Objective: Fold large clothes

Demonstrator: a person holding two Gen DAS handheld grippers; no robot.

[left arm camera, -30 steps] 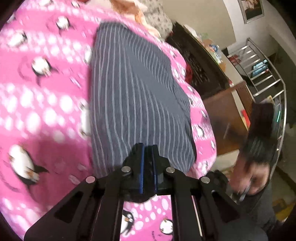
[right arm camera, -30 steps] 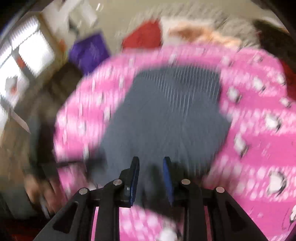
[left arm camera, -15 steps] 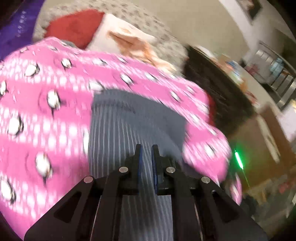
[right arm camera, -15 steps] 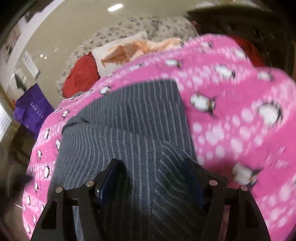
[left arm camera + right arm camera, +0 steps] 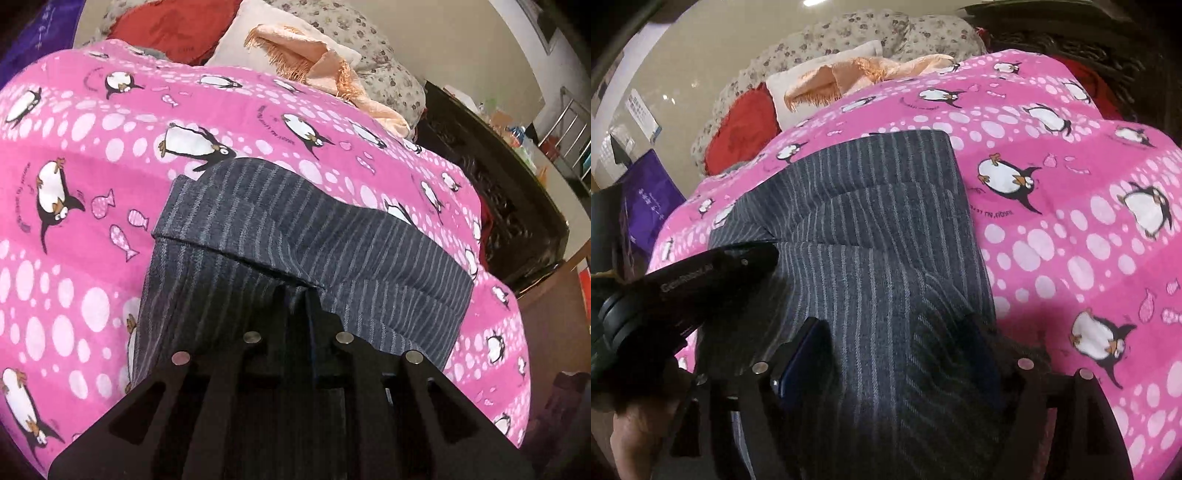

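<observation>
A dark grey garment with thin pale stripes [image 5: 295,236] lies on a pink penguin-print blanket [image 5: 74,184], its near part folded over toward the far end. My left gripper [image 5: 295,291] is shut on a fold of the garment's near edge. In the right wrist view the same garment [image 5: 879,206] runs under my right gripper [image 5: 897,332], whose fingers stand wide apart and press down on the cloth either side of a raised fold. The left gripper's black body [image 5: 701,280] shows at the left of that view.
Pillows lie at the bed's far end: a red one [image 5: 177,29], a white one with a peach fringed cloth [image 5: 303,48], and a floral one [image 5: 373,62]. A dark carved wooden piece [image 5: 491,177] stands along the right side of the bed. A purple bag [image 5: 650,199] stands at the left.
Both grippers have moved forward along the garment toward the pillows. The left gripper has carried the near edge over, making a fold. The right gripper opened wide and now rests on the cloth.
</observation>
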